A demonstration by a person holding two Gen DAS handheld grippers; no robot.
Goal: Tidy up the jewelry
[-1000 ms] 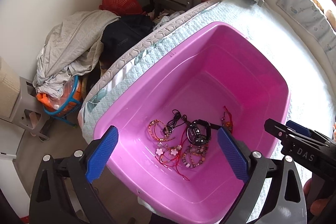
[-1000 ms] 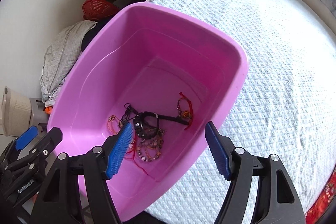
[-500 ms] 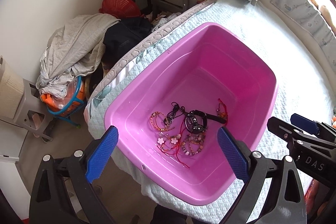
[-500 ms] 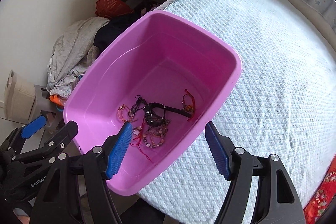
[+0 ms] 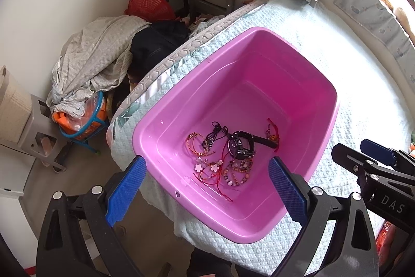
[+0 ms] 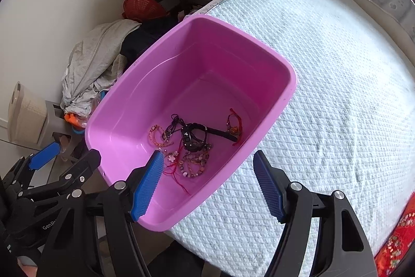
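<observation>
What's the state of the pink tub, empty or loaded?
Loaded. The pink tub holds a tangled jewelry pile on its floor near the front: a black watch, beaded bracelets and red cords. The rest of the floor is bare.

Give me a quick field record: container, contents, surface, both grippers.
container: pink tub, sitting at the bed's corner
contents: tangled jewelry on the tub floor, with a black watch, flower bracelet, bead bracelets and red cords
surface: white quilt
left gripper: open, above the tub's near end, holding nothing
right gripper: open, over the tub's near rim, holding nothing
</observation>
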